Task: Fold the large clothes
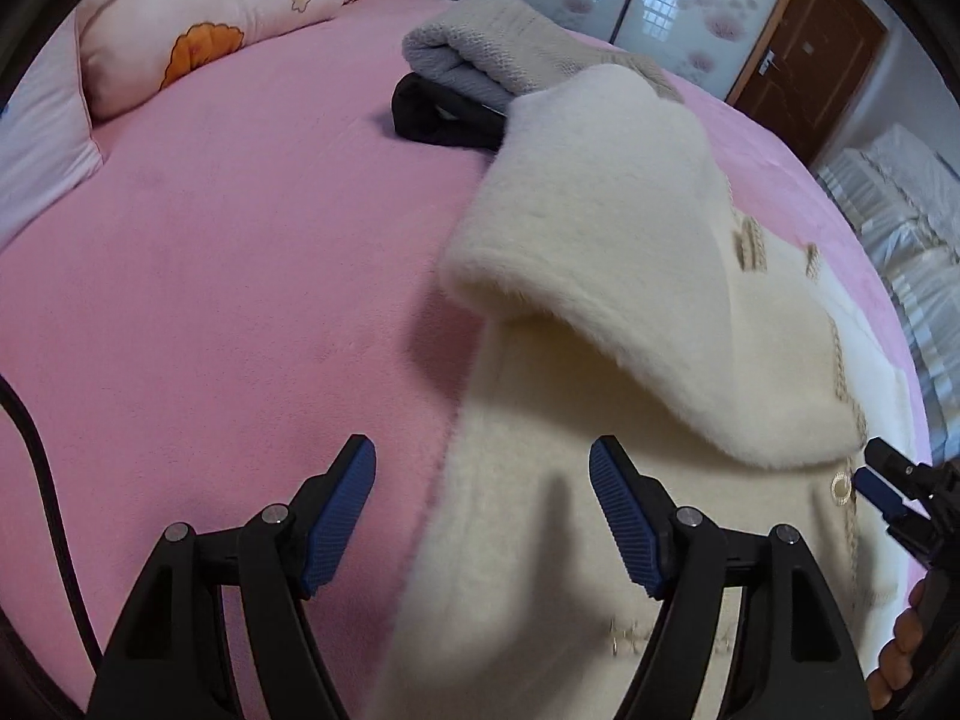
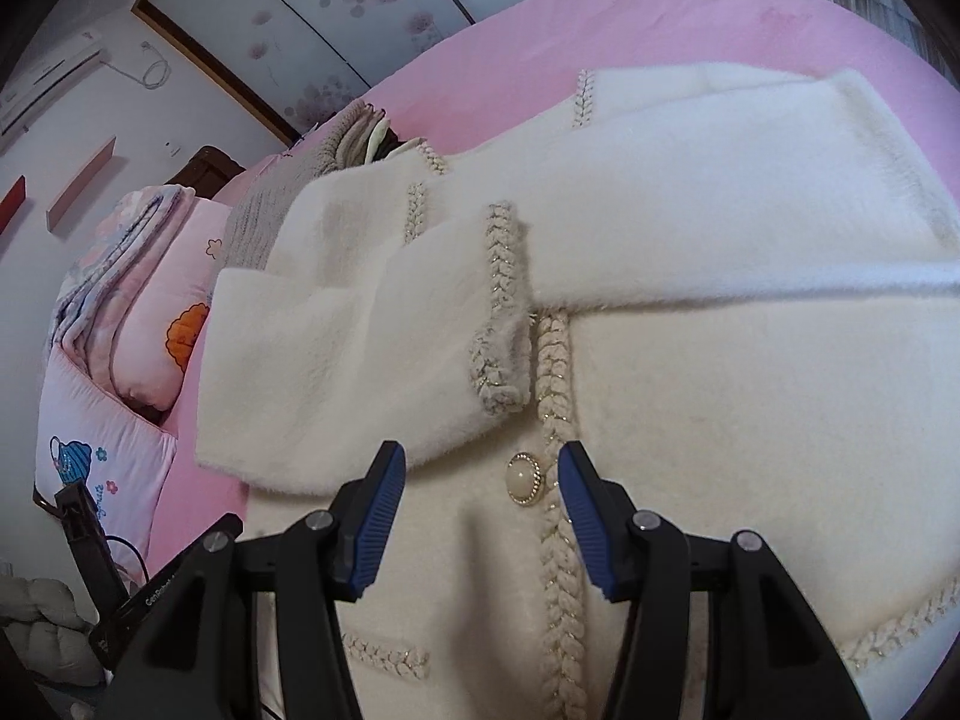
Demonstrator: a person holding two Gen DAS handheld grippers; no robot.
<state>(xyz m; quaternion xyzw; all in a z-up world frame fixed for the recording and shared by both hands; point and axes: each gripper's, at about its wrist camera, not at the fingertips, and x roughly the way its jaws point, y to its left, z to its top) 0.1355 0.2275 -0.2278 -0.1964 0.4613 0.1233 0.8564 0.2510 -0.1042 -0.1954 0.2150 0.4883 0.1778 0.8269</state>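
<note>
Left claw [image 1: 483, 516] jaws wide apart, nothing between them, straddling the coat's edge at lower centre of its frame; right claw [image 2: 480, 525] about half open, also empty, over the pearl button [image 2: 523, 478] and braid trim [image 2: 555, 396] low in its frame. The cream fleece coat [image 2: 690, 390] lies flat on the pink bed [image 1: 210, 276], both sleeves [image 1: 600, 276] crossed over the chest, folded pile [image 1: 480, 60] beyond at top centre. Looks like sleeves-in is done; next likely the hem-to-collar fold, so each claw needs a bottom corner, pinching the full thickness since the pile is bulky and slippery.
</note>
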